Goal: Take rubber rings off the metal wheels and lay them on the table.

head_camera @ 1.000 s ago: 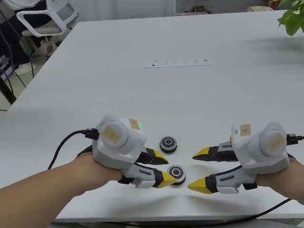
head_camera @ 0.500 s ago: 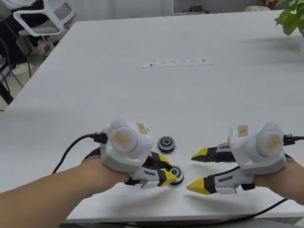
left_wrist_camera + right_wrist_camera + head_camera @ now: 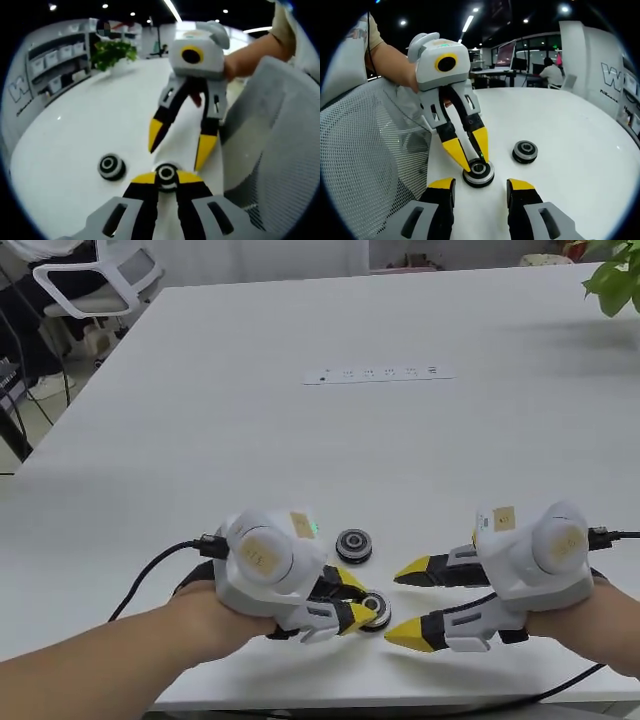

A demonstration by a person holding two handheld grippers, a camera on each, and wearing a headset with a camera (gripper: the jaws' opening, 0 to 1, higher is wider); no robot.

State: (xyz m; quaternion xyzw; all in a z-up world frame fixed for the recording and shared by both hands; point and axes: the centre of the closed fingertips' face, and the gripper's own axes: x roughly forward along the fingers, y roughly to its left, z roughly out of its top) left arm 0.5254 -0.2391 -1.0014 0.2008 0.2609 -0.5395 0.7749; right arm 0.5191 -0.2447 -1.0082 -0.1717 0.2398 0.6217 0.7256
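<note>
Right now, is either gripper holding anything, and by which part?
The left gripper pinches the nearer wheel by its outer rim, fingers on opposite sides. The right gripper is open and holds nothing.

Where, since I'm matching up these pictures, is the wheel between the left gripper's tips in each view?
Head view: nearer wheel, bottom centre, at the tips of the left gripper.
Left gripper view: bottom centre, between its own jaws.
Right gripper view: lower centre, at the left gripper's yellow tips.
Shared landmark: the second wheel lying beside it.
</note>
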